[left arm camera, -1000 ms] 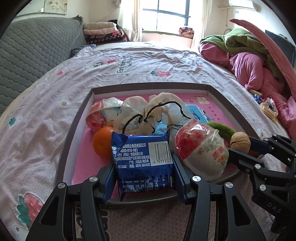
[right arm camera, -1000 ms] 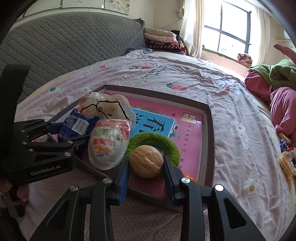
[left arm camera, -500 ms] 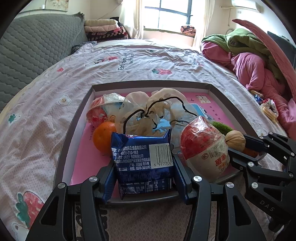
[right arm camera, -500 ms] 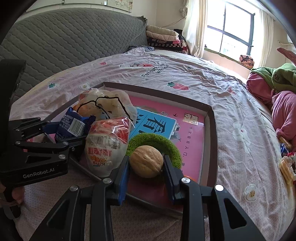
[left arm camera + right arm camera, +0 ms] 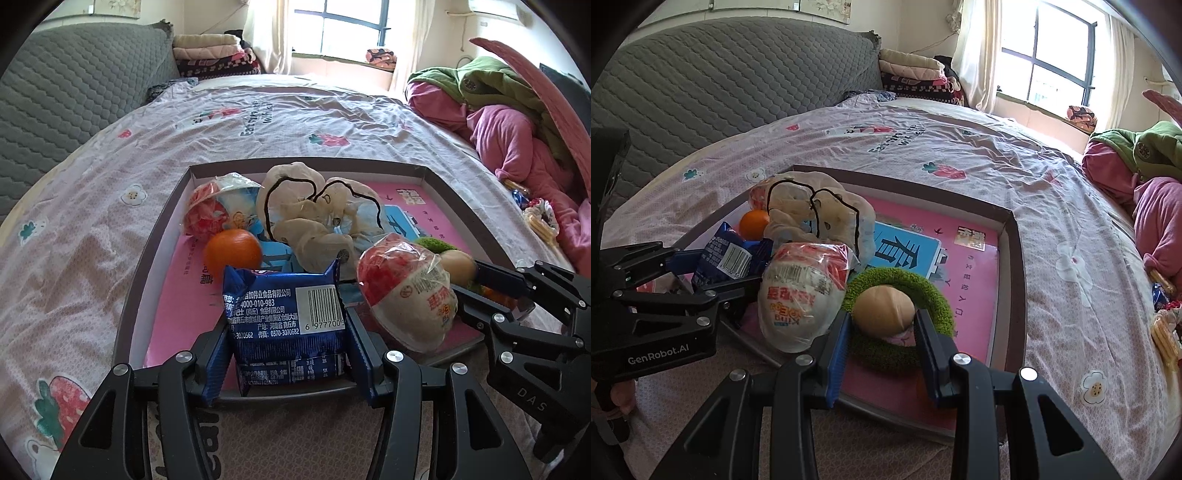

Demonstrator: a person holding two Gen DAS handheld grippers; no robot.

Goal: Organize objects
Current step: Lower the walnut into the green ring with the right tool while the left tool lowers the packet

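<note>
A blue snack packet point(image 5: 284, 317) stands upright at the near edge of a pink-bottomed tray point(image 5: 162, 236), and my left gripper point(image 5: 286, 332) is shut on its sides. To its right, my right gripper point(image 5: 882, 321) is shut on a walnut point(image 5: 884, 308) just over a green fuzzy ring point(image 5: 923, 291) in the tray. Between the two grippers lies a red-and-white wrapped snack point(image 5: 406, 295). An orange point(image 5: 232, 251), a cream drawstring bag point(image 5: 314, 221) and another wrapped snack point(image 5: 210, 214) lie further back in the tray.
The tray sits on a bed with a pink printed sheet point(image 5: 92, 229). A pile of pink and green clothes point(image 5: 509, 122) fills the right side. A grey quilted headboard point(image 5: 74, 92) and folded blankets point(image 5: 214, 51) are at the back. Small snacks point(image 5: 539, 221) lie on the sheet right of the tray.
The right gripper with the walnut has edged slightly further over the tray and the green ring. The left gripper keeps still with the blue packet.
</note>
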